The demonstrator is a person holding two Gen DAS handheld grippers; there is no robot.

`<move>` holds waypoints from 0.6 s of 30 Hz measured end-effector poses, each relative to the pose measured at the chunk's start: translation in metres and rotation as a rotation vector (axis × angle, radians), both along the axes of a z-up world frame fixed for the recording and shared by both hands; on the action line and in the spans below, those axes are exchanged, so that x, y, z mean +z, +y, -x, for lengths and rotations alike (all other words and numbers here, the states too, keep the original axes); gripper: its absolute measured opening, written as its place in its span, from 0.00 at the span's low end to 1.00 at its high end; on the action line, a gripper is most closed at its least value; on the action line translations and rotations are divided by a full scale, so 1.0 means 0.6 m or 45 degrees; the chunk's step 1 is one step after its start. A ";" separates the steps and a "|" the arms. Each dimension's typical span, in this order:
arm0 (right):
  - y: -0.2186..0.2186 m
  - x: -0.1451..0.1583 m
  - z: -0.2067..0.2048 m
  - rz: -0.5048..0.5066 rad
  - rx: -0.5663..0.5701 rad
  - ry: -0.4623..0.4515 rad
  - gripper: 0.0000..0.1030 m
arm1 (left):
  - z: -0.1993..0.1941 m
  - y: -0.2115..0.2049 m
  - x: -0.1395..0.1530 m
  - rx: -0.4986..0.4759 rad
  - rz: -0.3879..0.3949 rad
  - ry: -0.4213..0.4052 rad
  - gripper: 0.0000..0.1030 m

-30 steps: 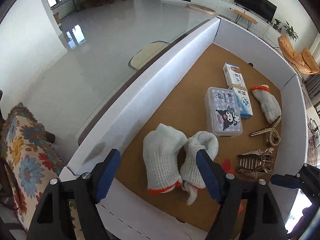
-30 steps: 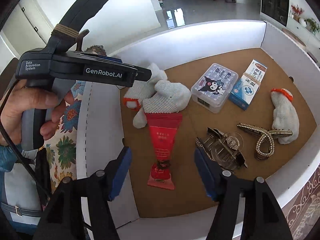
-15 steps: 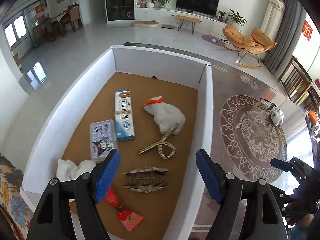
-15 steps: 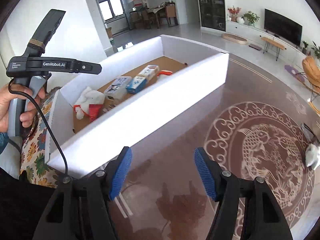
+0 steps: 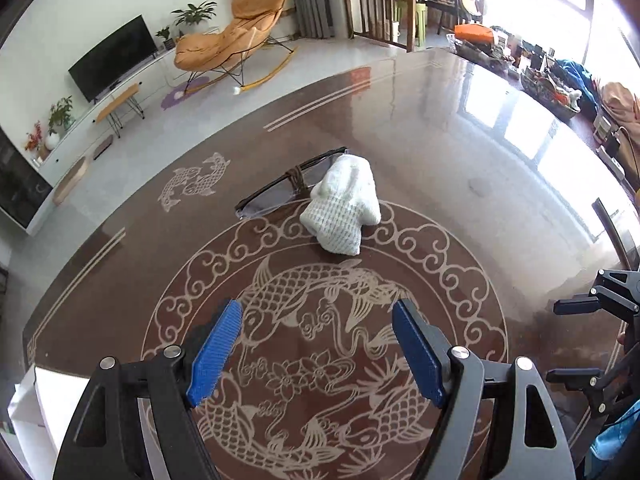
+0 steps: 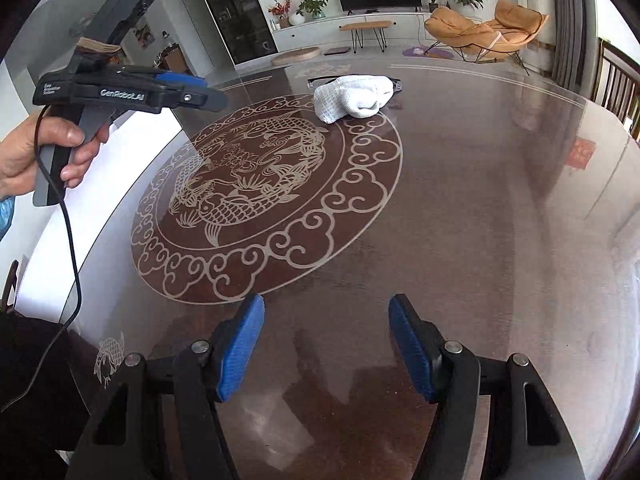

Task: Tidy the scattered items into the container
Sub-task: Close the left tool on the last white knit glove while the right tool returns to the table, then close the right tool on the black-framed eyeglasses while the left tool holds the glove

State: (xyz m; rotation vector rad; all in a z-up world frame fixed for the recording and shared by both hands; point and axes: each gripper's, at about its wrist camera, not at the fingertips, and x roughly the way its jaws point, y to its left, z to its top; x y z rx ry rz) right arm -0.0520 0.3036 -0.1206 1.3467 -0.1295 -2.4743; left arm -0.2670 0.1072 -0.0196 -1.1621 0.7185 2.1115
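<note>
A white knitted glove (image 5: 344,208) lies crumpled on the brown table, on the far rim of the round fish pattern. A pair of dark-framed glasses (image 5: 280,196) lies just behind it and partly under it. My left gripper (image 5: 316,324) hovers open over the fish pattern, well short of the glove, with nothing between its blue pads. In the right wrist view the glove (image 6: 352,96) and glasses (image 6: 320,79) sit far ahead. My right gripper (image 6: 326,320) is open and empty above bare table. A hand holds the left gripper (image 6: 208,96) at upper left. The white container (image 6: 132,148) shows only as a wall at the left.
The glossy table top (image 5: 460,160) carries a round fish pattern (image 6: 256,184). A corner of the white container (image 5: 36,396) sits at lower left. The right gripper's body (image 5: 600,304) shows at the right edge. An orange lounge chair (image 5: 232,44) and a TV stand beyond.
Both grippers have swung away from the white container and its contents, out over the open table. The glove and glasses have come into view ahead. Both grippers stayed open and empty.
</note>
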 end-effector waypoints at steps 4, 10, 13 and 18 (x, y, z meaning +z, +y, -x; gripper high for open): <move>0.013 -0.008 -0.003 0.058 -0.001 0.014 0.64 | 0.050 0.078 -0.029 -0.027 0.032 0.014 0.75; 0.015 -0.007 0.001 0.133 0.008 0.039 0.64 | 0.098 0.111 -0.068 0.012 -0.007 -0.018 0.75; 0.020 -0.008 0.004 0.171 0.000 0.038 0.64 | 0.106 0.117 -0.086 0.021 -0.017 -0.058 0.75; 0.030 -0.014 0.003 0.184 -0.034 0.032 0.64 | 0.109 0.114 -0.087 0.063 -0.096 -0.102 0.35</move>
